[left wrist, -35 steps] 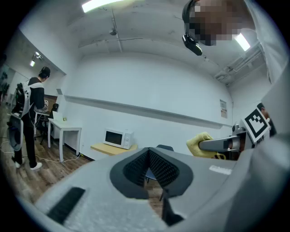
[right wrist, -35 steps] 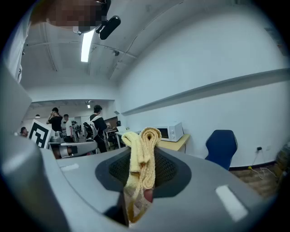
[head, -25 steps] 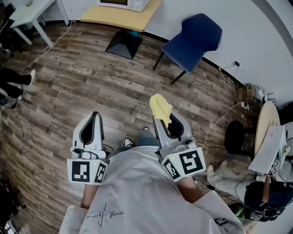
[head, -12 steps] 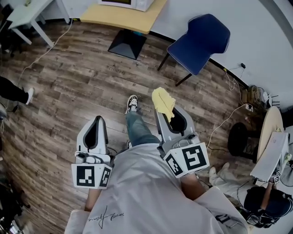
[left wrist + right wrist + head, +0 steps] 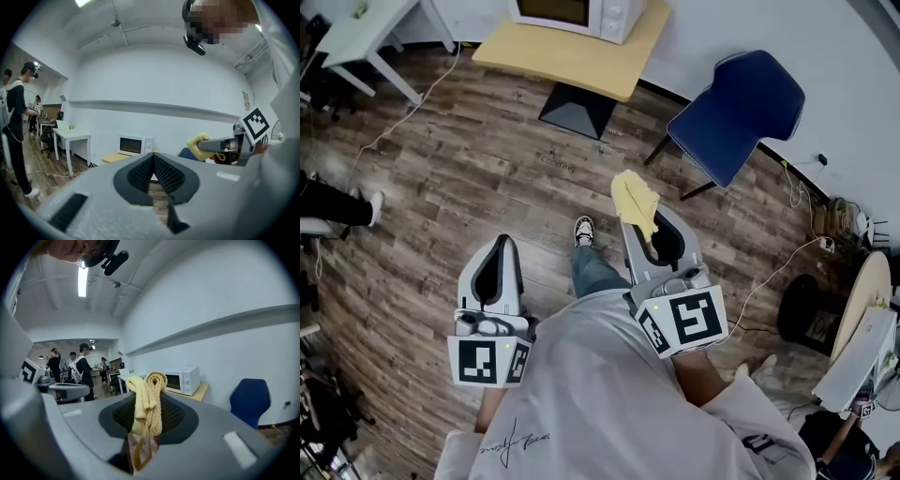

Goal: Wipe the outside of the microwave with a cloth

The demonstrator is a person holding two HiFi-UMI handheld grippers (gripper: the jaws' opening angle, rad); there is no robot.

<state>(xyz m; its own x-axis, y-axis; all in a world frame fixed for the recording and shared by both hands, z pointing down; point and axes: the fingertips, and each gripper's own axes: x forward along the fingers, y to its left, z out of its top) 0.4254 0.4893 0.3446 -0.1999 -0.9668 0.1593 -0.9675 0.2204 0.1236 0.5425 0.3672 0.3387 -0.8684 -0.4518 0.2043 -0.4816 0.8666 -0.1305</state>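
- Left gripper (image 5: 499, 246): clenched; in the left gripper view (image 5: 152, 158) the two ribbed pads meet at their tips with nothing between them; in the head view it sits at 8 o'clock from frame centre.
- Right gripper (image 5: 639, 217): grasping the cloth (image 5: 634, 202); in the right gripper view (image 5: 148, 420) the jaws are closed on the folded yellow cloth (image 5: 149, 397), which stands up past the jaw tips; a loose strip hangs below the pads toward the camera.
- Cloth position: in the head view it lies just right of frame centre, above the floor (image 5: 450, 178) and well apart from the microwave (image 5: 581, 11).
- Microwave: white, at 12 o'clock in the head view, on a light wooden counter (image 5: 572, 58) against the wall; it also shows ahead of both grippers (image 5: 134, 145) (image 5: 182, 379), door side facing the room.
- Blue chair (image 5: 739, 111): at 1 o'clock in the head view, on the floor just right of the counter; in the right gripper view (image 5: 248, 399) at 4 o'clock.
- White table (image 5: 358, 33): at 10 o'clock in the head view, apart from the counter.
- Operator's shoe (image 5: 584, 230): on the floor between the two grippers.
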